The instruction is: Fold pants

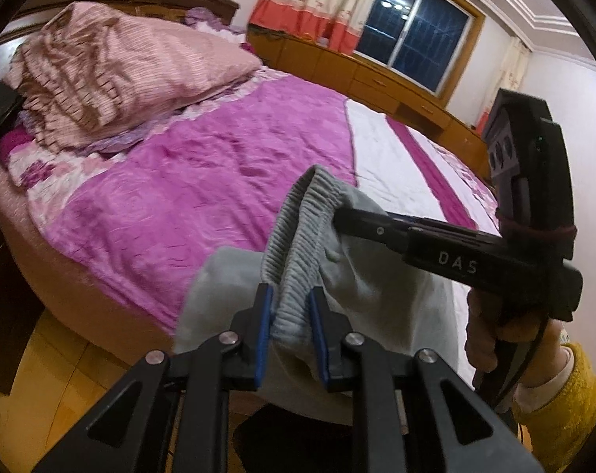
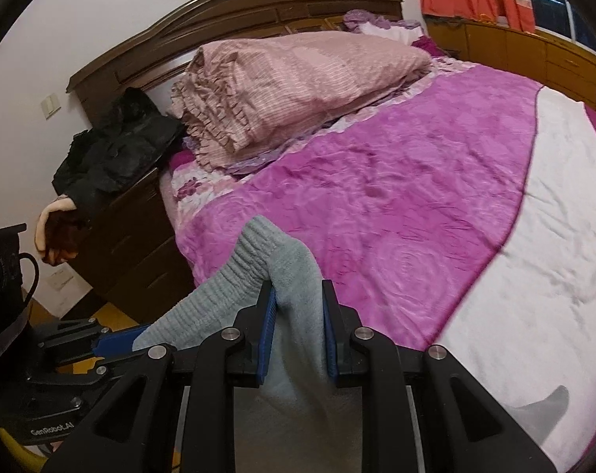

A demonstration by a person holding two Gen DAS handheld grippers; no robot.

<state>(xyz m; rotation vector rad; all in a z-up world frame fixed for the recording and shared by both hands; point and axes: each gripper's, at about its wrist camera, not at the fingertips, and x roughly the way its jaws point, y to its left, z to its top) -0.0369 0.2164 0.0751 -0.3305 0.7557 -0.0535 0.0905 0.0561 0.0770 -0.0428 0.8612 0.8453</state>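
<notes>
Grey sweatpants point(image 1: 321, 244) hang at lower centre of both views over the purple bedspread point(image 1: 203, 181), waistband pinched in both the left gripper point(image 1: 290, 303) and right gripper point(image 2: 298, 295).

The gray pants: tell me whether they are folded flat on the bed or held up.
Held up. Both grippers, left and right, pinch the pants at the waistband, above the bed. Not folded flat.

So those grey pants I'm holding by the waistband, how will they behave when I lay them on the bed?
Probably floppy: the grey pants sag between the left gripper and the right gripper. The ribbed waistband bunches, so it likely stretches rather than holding a straight edge. The fabric looks fleecy, so it may cling to the plush purple blanket.
</notes>
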